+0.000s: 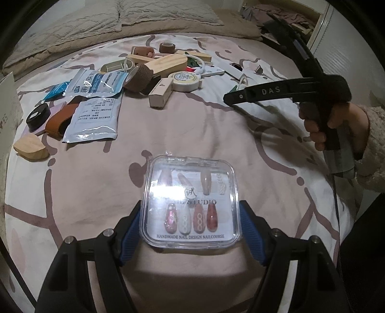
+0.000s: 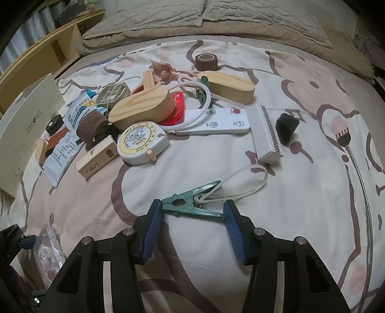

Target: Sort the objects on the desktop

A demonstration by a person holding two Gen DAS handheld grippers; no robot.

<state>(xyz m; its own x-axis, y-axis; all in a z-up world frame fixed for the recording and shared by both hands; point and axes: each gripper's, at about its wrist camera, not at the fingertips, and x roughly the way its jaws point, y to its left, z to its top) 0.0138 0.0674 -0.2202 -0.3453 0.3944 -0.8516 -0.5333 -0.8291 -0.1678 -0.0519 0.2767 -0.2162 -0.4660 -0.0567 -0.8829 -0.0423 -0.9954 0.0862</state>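
Clear nail box (image 1: 191, 201) sits clenched between the left gripper (image 1: 191, 222) fingers above the bed (image 1: 168, 130). Right gripper (image 2: 191, 222) fingers apparently pinch a green clip (image 2: 192, 204); clutter lies at 12 o'clock.

A home bedroom: a bed (image 2: 300, 101) with a patterned cover, pillows (image 2: 216, 16) at twelve o'clock, a wooden shelf (image 2: 48, 48) at ten o'clock.
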